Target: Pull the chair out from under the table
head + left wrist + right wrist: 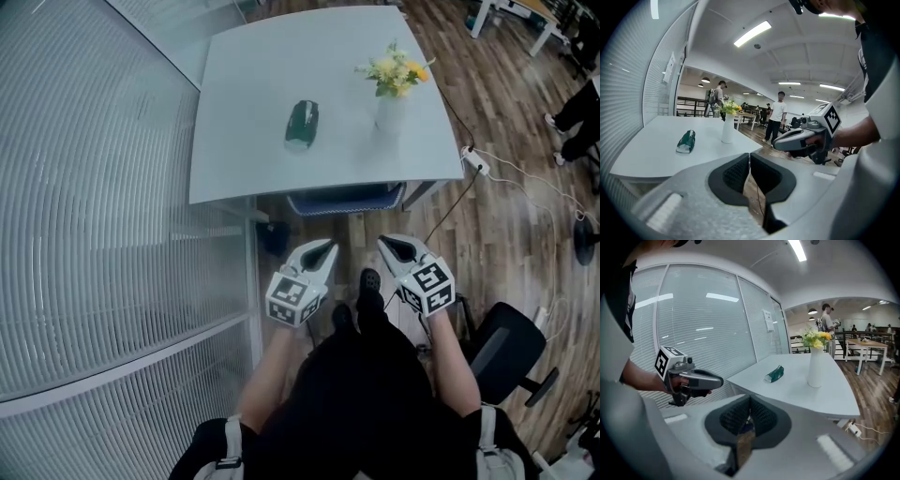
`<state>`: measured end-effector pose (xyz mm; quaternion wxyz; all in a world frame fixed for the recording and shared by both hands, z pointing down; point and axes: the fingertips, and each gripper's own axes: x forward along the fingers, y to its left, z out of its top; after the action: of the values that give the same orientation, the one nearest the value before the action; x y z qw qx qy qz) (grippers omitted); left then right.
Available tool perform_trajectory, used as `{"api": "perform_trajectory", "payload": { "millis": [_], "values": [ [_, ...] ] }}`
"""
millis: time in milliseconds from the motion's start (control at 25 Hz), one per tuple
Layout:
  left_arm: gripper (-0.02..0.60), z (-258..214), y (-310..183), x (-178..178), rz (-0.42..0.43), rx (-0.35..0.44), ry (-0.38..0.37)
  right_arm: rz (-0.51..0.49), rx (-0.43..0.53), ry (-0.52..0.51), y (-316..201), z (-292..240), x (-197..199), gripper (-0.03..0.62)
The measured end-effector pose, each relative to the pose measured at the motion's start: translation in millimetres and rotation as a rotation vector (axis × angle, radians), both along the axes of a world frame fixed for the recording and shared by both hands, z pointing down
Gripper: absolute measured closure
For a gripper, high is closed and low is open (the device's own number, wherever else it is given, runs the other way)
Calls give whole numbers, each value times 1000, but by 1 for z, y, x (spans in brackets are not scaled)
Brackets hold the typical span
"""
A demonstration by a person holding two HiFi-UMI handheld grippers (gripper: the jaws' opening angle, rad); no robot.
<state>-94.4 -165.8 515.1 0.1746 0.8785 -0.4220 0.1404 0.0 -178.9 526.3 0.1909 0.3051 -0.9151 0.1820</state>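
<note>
The chair (345, 199) is tucked under the white table (244, 159); only the blue edge of its back shows below the table's near edge in the head view. My left gripper (324, 247) is shut and empty, a short way in front of the chair back, left of centre. My right gripper (386, 244) is shut and empty too, beside it on the right. Both point toward the table. In the left gripper view the jaws (749, 161) are closed, with the right gripper (806, 138) visible alongside. The right gripper view shows closed jaws (749, 417) and the left gripper (689, 378).
On the table lie a green pouch (302, 125) and a white vase of flowers (391, 94). A ribbed glass wall (94, 187) runs along the left. A black office chair (502, 347) stands at my right. A power strip (475, 160) and cables lie on the wooden floor. People stand farther off.
</note>
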Motion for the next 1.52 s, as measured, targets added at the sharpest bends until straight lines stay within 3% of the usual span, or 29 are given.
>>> {"api": "perform_trajectory", "payload": {
  "millis": [360,440,480,960,1520],
  "values": [
    [568,43,-36,9,45,-59,-134,-94,-39,99,-37,39,4,542],
    [544,55,-43,9,52,-68,-175,-124,-32,138,-43,49,4,531],
    [513,61,-46,9,57,-74,-198,-139,-26,158,-46,54,4,528],
    [460,117,-73,2,125,-120,-445,-280,83,358,-78,101,8,483],
    [414,167,-98,-15,249,-129,-644,-392,173,574,-93,152,-1,479]
  ]
}}
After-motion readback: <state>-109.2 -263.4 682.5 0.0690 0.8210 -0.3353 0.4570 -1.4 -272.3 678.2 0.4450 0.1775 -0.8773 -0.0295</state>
